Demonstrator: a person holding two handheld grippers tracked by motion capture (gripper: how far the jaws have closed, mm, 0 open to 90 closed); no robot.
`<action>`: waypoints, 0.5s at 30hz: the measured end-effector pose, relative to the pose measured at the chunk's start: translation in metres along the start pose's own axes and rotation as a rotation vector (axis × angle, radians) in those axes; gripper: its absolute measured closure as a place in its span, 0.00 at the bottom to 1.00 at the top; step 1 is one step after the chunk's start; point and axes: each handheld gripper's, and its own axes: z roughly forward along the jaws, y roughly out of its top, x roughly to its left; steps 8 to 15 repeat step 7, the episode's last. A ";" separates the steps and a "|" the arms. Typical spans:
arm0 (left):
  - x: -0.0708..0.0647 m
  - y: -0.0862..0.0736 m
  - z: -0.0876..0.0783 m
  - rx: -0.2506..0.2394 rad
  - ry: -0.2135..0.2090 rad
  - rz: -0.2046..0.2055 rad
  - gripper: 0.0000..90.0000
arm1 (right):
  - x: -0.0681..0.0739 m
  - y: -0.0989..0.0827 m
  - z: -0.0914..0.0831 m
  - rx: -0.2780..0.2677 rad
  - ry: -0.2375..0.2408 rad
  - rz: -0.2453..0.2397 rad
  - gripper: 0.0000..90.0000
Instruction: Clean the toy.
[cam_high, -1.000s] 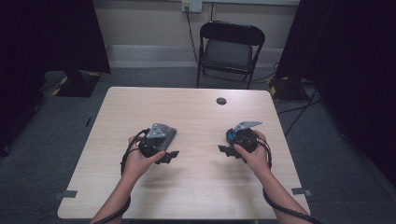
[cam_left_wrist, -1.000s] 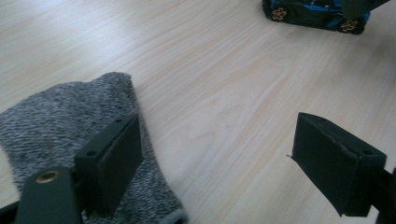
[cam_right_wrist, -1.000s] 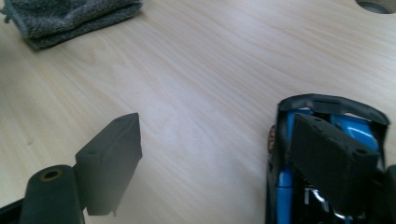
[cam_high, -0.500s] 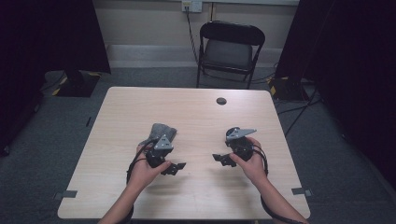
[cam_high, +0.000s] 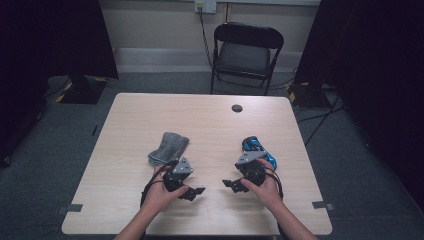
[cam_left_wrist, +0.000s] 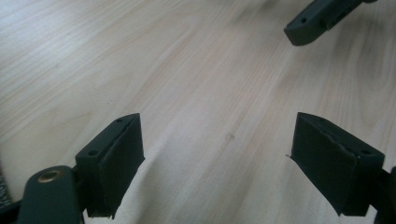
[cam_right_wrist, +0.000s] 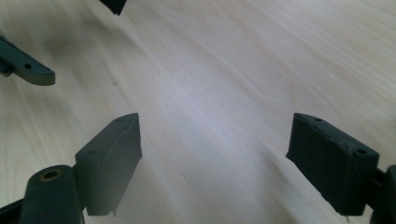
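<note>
Grey cloth (cam_high: 169, 147), folded into a long bundle, lies on the wooden table (cam_high: 125, 120) just beyond my left gripper (cam_high: 196, 192), its long axis slanting away toward the upper right. Blue toy car (cam_high: 259, 150) sits just beyond my right gripper (cam_high: 229, 184), partly hidden behind it. I hold both grippers low near the table's front edge, jaws turned inward to face each other, spread wide and empty over bare wood. My left hand (cam_high: 162, 192) is nearer the cloth, my right hand (cam_high: 266, 189) nearer the car; each would, I judge, reach forward.
</note>
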 end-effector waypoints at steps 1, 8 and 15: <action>-0.002 -0.001 0.001 0.001 -0.004 0.007 0.18 | 0.002 -0.001 0.001 0.002 0.005 -0.001 0.18; -0.005 -0.004 0.003 0.008 -0.014 0.012 0.18 | 0.006 -0.008 0.005 0.013 0.022 -0.006 0.18; -0.005 -0.004 0.003 0.008 -0.014 0.012 0.18 | 0.006 -0.008 0.005 0.013 0.022 -0.006 0.18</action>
